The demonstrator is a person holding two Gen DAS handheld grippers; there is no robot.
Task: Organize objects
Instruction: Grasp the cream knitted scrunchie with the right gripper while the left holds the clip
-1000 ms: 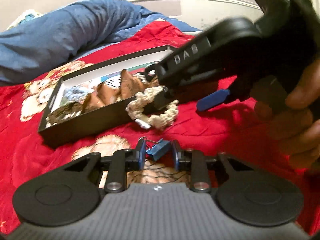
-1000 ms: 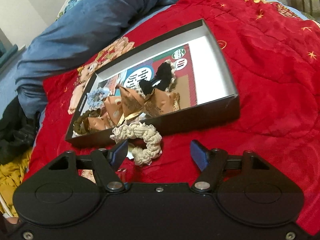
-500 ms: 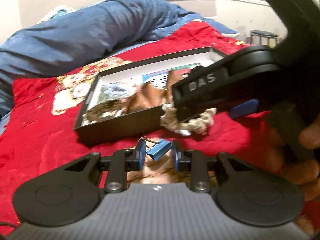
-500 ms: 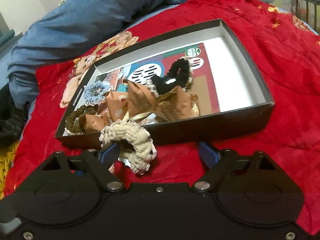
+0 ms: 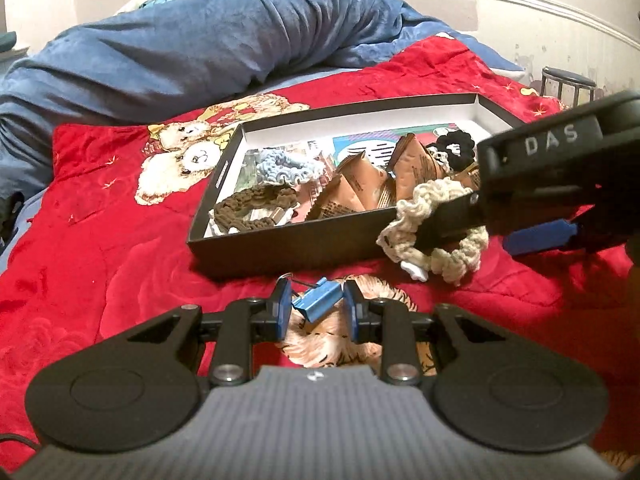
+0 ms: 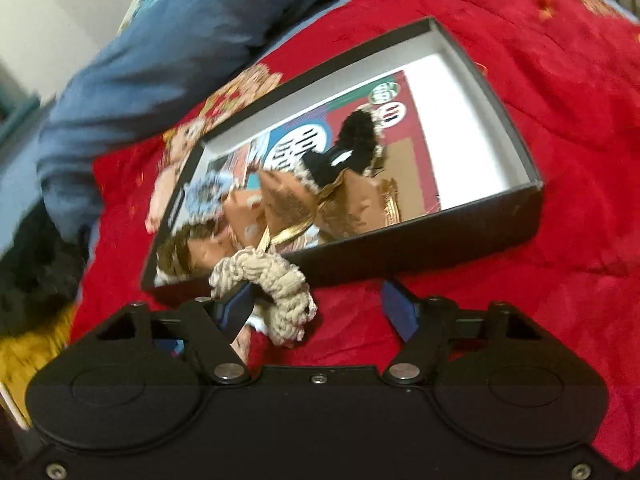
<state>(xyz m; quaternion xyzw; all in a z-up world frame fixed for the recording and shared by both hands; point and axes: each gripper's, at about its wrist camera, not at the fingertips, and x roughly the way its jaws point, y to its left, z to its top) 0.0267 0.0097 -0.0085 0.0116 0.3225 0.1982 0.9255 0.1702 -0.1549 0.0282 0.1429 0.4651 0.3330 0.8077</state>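
Observation:
My left gripper point(image 5: 316, 310) is shut on a small blue binder clip point(image 5: 318, 302), held just above the red blanket in front of the black box point(image 5: 280, 246). In the right wrist view my right gripper point(image 6: 318, 308) has its jaws closing. A cream scrunchie point(image 6: 276, 284) hangs looped over its left finger only, against the near wall of the box point(image 6: 420, 244). Nothing sits between the pads. The box holds a blue scrunchie point(image 5: 288, 168), a brown scrunchie point(image 5: 252, 208), a black scrunchie point(image 5: 456, 148) and brown paper packets point(image 5: 360, 188).
The box lies on a red blanket point(image 5: 100, 240) printed with teddy bears. A rumpled blue duvet point(image 5: 200, 48) lies behind it. A stool point(image 5: 568, 80) stands at the far right. Dark and yellow cloth point(image 6: 32, 300) is piled off the blanket's left edge.
The right gripper has lifted the cream scrunchie off the blanket, hooked on one finger; its jaws widened, then narrowed. The left gripper, still holding the clip, has swung so the box sits more central.

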